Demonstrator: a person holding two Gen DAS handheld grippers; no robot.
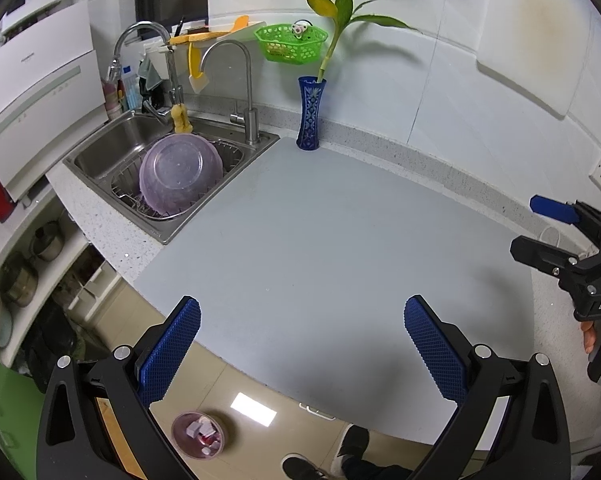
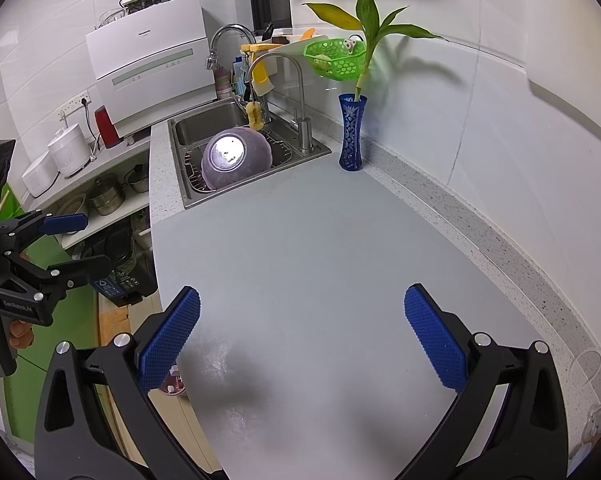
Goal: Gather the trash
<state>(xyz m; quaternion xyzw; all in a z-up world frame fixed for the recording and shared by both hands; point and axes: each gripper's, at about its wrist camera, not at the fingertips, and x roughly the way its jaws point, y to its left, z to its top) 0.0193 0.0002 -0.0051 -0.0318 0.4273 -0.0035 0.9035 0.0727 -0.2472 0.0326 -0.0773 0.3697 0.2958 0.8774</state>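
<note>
A small pink translucent bin (image 1: pixel 198 434) stands on the floor below the counter edge, with several white and red scraps in it. The only trash I see lies in that bin. Its rim (image 2: pixel 175 387) peeks out behind my right gripper's left finger. My left gripper (image 1: pixel 302 344) is open over the near edge of the grey mat (image 1: pixel 320 240), with nothing between its blue pads. My right gripper (image 2: pixel 302 336) is open above the same mat (image 2: pixel 300 260) and holds nothing. Each gripper appears in the other's view, the right gripper (image 1: pixel 523 224) and the left gripper (image 2: pixel 96 242), both open.
A steel sink (image 1: pixel 100 160) at the back left holds an upturned purple bowl (image 1: pixel 180 178). A blue vase (image 1: pixel 309 116) with a plant stands at the wall. A green basket (image 1: pixel 290 42) hangs above. A black trash can (image 2: pixel 116 276) and a person's shoes (image 1: pixel 352 452) are on the floor.
</note>
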